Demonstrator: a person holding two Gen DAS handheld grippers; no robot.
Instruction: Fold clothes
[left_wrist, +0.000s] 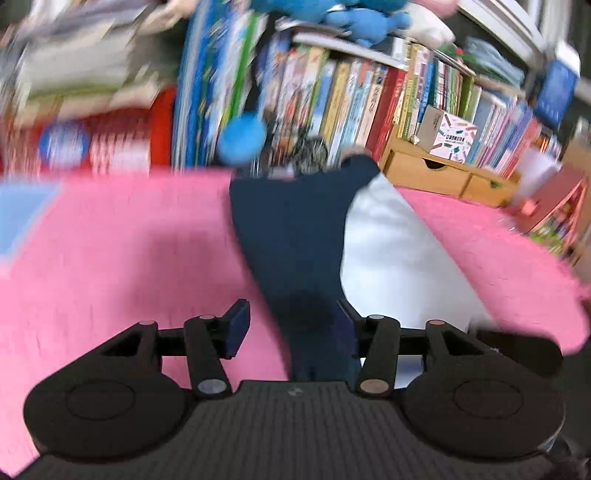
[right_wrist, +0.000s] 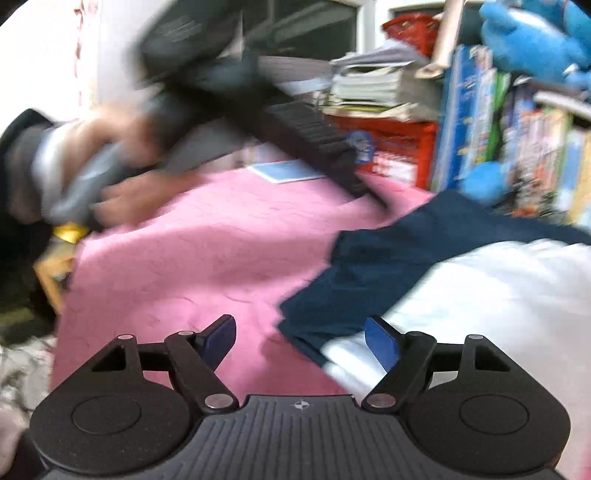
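Fold is underway, not finished. The garment (left_wrist: 295, 236) is a navy and white top lying on the pink cloth (left_wrist: 110, 258) that covers the counter, just in front of the bookshelf (left_wrist: 406, 92). A navy part lies over the white body in both views, so at least one flap looks folded in; edges are uneven and the shape is still long and loose, so I'd say more folds and a tidy-up remain. Left claw (left_wrist: 293, 325): jaws partly apart, a navy strip runs between them, pads don't look pressed on it, though blur makes this hard to be sure of. Right claw (right_wrist: 300, 341): jaws wide, nothing gripped, the garment's near corner sits between and under the tips. In the right view the person's hand (right_wrist: 110, 155) carries the left tool above the pink cloth, heavily smeared. Fabric looks thin and limp and will likely shift when dragged.
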